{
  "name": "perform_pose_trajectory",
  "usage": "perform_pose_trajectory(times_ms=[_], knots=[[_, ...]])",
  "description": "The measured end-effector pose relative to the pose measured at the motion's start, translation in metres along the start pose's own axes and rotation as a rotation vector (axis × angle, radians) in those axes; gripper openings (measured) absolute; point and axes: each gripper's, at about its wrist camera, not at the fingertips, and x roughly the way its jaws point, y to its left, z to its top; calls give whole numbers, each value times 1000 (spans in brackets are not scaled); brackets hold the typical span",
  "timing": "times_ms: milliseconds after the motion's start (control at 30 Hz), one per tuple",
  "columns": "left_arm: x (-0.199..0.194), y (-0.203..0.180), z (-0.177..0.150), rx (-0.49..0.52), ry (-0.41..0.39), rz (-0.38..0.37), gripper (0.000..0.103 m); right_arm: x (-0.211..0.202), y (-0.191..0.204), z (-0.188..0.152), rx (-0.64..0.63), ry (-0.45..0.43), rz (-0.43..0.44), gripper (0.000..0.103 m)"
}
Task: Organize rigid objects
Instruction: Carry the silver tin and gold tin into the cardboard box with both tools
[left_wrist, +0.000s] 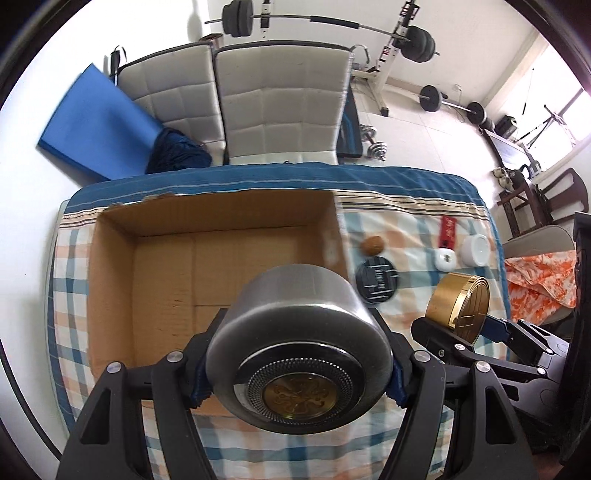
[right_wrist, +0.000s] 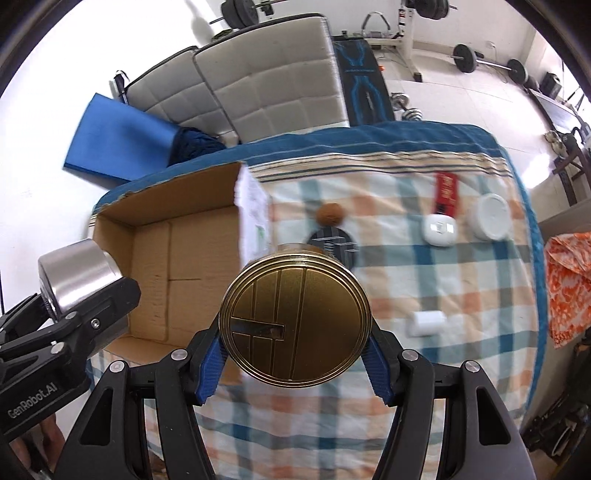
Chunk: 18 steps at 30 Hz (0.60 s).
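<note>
My left gripper (left_wrist: 297, 369) is shut on a round silver tin (left_wrist: 295, 350), held above the near edge of an open cardboard box (left_wrist: 110, 266); the tin also shows in the right wrist view (right_wrist: 77, 277). My right gripper (right_wrist: 295, 350) is shut on a round gold tin (right_wrist: 295, 321), held above the checked cloth just right of the box (right_wrist: 147, 258); the gold tin also shows in the left wrist view (left_wrist: 458, 302). The box looks empty inside.
On the checked tablecloth (right_wrist: 461, 288) lie a black round lid (left_wrist: 376, 280), a walnut (left_wrist: 373, 245), a red packet (left_wrist: 447, 230), a small white case (left_wrist: 444, 259), a white round jar (left_wrist: 476, 251) and a white block (right_wrist: 424, 323). Grey chairs (left_wrist: 280, 103) stand behind the table.
</note>
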Motion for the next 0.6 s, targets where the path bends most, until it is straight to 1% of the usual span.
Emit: perform_pose_trajectory(times_ms=[100, 267, 367, 433, 533, 600], knots=[[9, 36, 8, -21, 14, 4, 69, 21, 35, 10, -10, 5, 4, 67], [40, 91, 22, -65, 63, -22, 69, 69, 82, 28, -16, 34, 11, 67], [63, 115, 29, -91, 111, -65, 69, 99, 97, 39, -13, 61, 11, 67], [83, 129, 35, -107, 158, -100, 69, 120, 103, 45, -13, 79, 5, 67], [110, 144, 43, -140, 223, -157, 69, 145, 109, 52, -15, 112, 2, 67], [127, 147, 48, -149, 255, -178, 69, 160, 113, 56, -17, 121, -15, 67]])
